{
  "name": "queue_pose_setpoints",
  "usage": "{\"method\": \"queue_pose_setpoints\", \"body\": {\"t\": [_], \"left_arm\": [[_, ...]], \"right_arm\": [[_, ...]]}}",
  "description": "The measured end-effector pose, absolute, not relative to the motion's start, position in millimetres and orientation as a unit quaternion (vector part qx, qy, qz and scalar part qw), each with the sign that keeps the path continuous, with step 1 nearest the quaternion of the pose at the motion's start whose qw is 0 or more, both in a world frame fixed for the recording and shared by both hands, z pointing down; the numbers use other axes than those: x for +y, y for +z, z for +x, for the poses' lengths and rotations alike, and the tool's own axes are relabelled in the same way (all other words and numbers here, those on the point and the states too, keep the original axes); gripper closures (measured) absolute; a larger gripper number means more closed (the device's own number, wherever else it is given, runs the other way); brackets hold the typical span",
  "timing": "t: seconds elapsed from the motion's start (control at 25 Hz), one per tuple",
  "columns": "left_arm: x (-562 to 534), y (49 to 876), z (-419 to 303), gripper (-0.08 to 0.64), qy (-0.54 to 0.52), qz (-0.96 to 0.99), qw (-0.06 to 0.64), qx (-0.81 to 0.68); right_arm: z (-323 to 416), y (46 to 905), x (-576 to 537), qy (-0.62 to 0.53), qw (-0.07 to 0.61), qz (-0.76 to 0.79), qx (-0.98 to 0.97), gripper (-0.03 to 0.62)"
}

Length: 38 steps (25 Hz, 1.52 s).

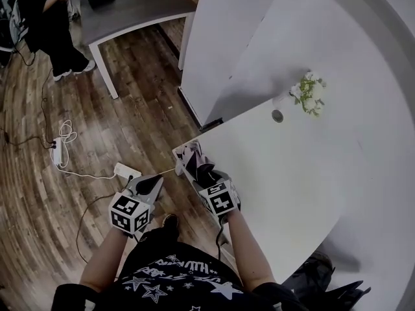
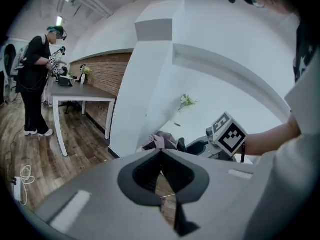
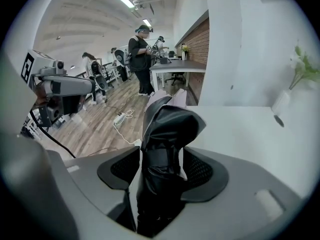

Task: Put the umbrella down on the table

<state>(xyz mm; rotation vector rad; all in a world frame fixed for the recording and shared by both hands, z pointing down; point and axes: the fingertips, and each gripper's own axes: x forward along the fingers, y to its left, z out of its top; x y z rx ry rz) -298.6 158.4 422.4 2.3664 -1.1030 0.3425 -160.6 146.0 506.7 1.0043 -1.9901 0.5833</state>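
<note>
A folded umbrella (image 1: 192, 157), black with a pale pink canopy, lies at the near left corner of the white table (image 1: 311, 173). My right gripper (image 1: 200, 172) is around its black end. In the right gripper view the umbrella (image 3: 167, 129) stands between the wide jaws of the right gripper (image 3: 162, 170), with thin gaps beside the pads, so it is open. My left gripper (image 1: 155, 181) hangs over the wooden floor just left of the table corner. Its tips meet with nothing between them (image 2: 161, 156). The left gripper view also shows the umbrella (image 2: 162, 141) on the table edge.
A small vase of white flowers (image 1: 310, 94) and a round hole (image 1: 277, 116) are farther back on the table. A white pillar (image 1: 220, 44) rises behind the corner. A power strip with cables (image 1: 126, 170) lies on the floor. A person (image 1: 45, 24) stands by another table (image 1: 130, 8).
</note>
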Motion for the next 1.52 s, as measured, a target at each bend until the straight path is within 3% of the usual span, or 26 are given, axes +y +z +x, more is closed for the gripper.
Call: {"method": "queue_pose_setpoints", "body": {"t": [0.56,1.12,1.24,1.52], "left_arm": [[185.5,408.1,-289.8,0.557,0.119,0.874,0.237,-0.407],[241.8,374.0,-272.2,0.557,0.093,0.882,0.209,-0.411],[261.1,370.9,-265.8,0.557,0.092,0.884,0.206,-0.409],[300.8,364.3,-256.4,0.557,0.090,0.886,0.197,-0.410]], "right_arm": [[-140.9,483.6,171.1,0.213,0.390,0.434,-0.784,0.301],[-115.8,414.7,222.9,0.198,0.276,0.490,-0.803,0.485],[-110.8,400.5,239.9,0.178,0.258,0.502,-0.806,0.578],[-100.6,373.6,273.5,0.149,0.233,0.510,-0.814,0.578]]}}
